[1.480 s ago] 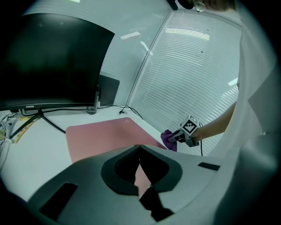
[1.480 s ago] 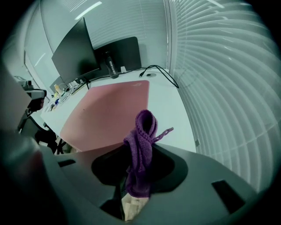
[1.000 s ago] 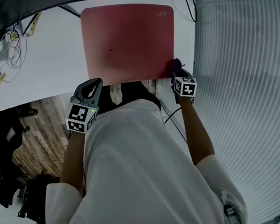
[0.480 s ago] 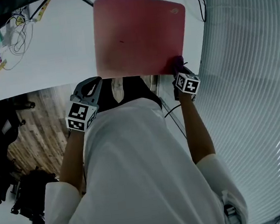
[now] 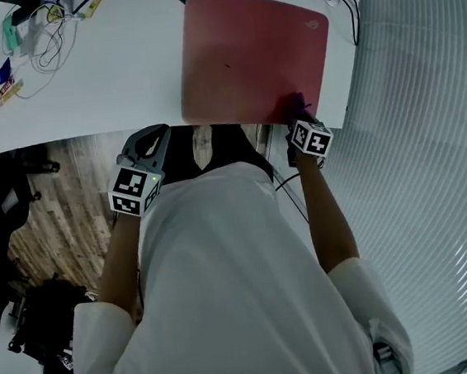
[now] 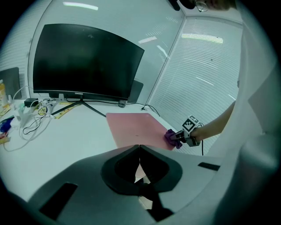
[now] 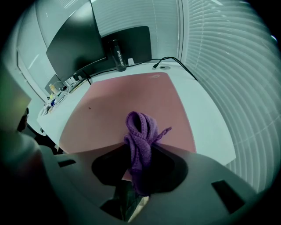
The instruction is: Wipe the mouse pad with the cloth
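A pink mouse pad lies on the white desk, its near edge at the desk's front edge. My right gripper is shut on a bunched purple cloth, held at the pad's near right corner. From the left gripper view the cloth sits right at that corner of the pad. My left gripper hangs off the desk's front edge, left of the pad, its jaws shut together with nothing in them.
A dark curved monitor on a stand sits at the back of the desk, with a black bottle beside it. Cables and small items clutter the desk's left part. A black cable runs along the right rear. Window blinds flank the right side.
The view has shifted, so the pad and desk appear further right and tilted. My right gripper with the cloth stays at the pad's near right corner. The left gripper has barely moved.
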The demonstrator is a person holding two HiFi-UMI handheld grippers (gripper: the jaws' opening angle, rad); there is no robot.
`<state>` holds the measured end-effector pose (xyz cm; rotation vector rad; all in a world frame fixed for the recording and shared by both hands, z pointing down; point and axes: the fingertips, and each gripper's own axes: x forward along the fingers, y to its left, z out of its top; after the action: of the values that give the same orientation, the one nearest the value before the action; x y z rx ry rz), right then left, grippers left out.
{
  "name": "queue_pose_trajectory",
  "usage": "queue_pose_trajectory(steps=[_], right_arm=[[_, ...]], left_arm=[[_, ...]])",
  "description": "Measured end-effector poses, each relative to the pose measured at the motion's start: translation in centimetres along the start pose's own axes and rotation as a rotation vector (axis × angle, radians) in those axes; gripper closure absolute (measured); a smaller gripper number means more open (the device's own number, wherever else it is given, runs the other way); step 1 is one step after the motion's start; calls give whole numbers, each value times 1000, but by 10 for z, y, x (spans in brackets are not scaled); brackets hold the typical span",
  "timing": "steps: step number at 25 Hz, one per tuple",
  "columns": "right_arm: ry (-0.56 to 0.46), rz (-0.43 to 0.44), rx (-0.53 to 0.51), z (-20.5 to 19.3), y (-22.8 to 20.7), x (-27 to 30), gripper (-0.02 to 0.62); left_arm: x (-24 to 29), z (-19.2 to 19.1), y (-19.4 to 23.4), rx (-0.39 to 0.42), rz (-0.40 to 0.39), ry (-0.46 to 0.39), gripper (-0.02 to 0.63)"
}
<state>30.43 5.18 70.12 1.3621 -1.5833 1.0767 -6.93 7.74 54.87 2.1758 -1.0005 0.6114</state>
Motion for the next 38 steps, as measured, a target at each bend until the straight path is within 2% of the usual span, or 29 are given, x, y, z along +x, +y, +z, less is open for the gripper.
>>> queue_pose_trajectory(steps=[11,16,22,38], right_arm=[[19,74,-10,2,60,14,462],[33,62,-18,10,76,13,462],[50,87,-17,12,95,14,462],[95,201,-75,18,177,27,464]], left_arm=[[-18,-3,19,-10,9,-39,588],[-27,-5,30,-15,26,-58,588],[-35,-10,40,-33,36,-73,588],[-49,-12,68,-61,61,-92,588]])
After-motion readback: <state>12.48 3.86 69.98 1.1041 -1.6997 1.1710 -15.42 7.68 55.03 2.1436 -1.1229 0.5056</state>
